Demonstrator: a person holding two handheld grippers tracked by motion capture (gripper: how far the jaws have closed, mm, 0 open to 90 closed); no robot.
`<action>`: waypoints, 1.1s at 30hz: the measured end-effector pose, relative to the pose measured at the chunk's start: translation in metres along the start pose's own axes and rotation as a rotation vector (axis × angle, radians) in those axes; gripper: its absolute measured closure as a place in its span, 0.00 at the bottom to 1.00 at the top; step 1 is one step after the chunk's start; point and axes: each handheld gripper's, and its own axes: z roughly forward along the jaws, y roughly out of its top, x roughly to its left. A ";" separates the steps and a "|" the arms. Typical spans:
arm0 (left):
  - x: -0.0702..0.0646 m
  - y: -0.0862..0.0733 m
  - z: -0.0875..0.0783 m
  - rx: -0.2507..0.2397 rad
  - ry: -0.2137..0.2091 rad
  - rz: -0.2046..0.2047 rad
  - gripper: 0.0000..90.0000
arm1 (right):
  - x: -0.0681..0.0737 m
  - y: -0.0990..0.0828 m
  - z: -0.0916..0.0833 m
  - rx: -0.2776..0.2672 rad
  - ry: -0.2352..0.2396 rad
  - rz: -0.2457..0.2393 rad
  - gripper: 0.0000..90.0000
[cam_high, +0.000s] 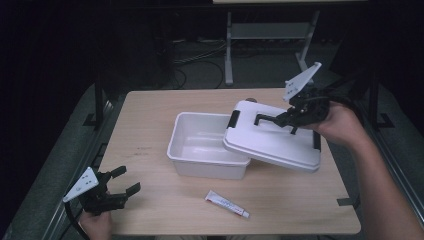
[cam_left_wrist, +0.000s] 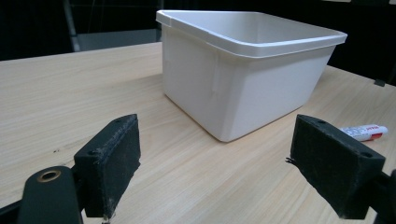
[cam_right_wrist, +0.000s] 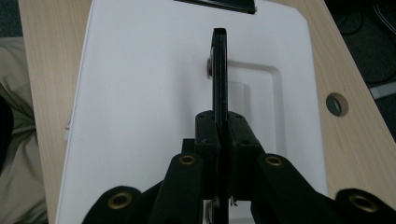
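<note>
On my left, the left hand-held gripper (cam_high: 121, 183) sits low over the near left corner of the desk (cam_high: 150, 210), its jaws standing wide apart with nothing between them. Through the left gripper view I look along those two black pads (cam_left_wrist: 112, 161) at bare wood, with the white box (cam_left_wrist: 243, 70) standing ahead of them, well apart from the pads, and a small white tube (cam_left_wrist: 364, 132) lying flat on the desk past the right-hand pad. In the high view the box (cam_high: 200, 150) sits near the middle of the desk, open at the top, and the tube (cam_high: 227, 204) lies just in front of it near the front edge. Moving right, the lid (cam_high: 280, 145) is off the box, tilted, with its left edge over the box's right rim while the rest of it hangs over the desk beside the box; whether it touches the rim I cannot tell. It has black clips at its ends. The right hand-held gripper (cam_high: 282, 120) is clamped on the lid's black handle (cam_high: 265, 119), carrying the lid. In the right gripper view the jaws are pressed tight on that thin handle (cam_right_wrist: 219, 65), seen edge-on, with the lid's white top (cam_right_wrist: 140, 93) spread beneath and desk wood at either side.
</note>
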 end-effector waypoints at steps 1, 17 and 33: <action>0.000 0.000 0.000 0.002 0.000 -0.001 0.17 | 0.000 -0.007 -0.003 -0.007 -0.005 0.005 0.94; 0.001 0.000 0.002 0.006 0.001 -0.002 0.17 | 0.002 -0.073 -0.026 -0.007 -0.048 0.103 0.94; 0.001 0.000 0.002 0.009 0.002 -0.002 0.17 | 0.006 -0.113 -0.010 0.002 -0.035 0.153 0.94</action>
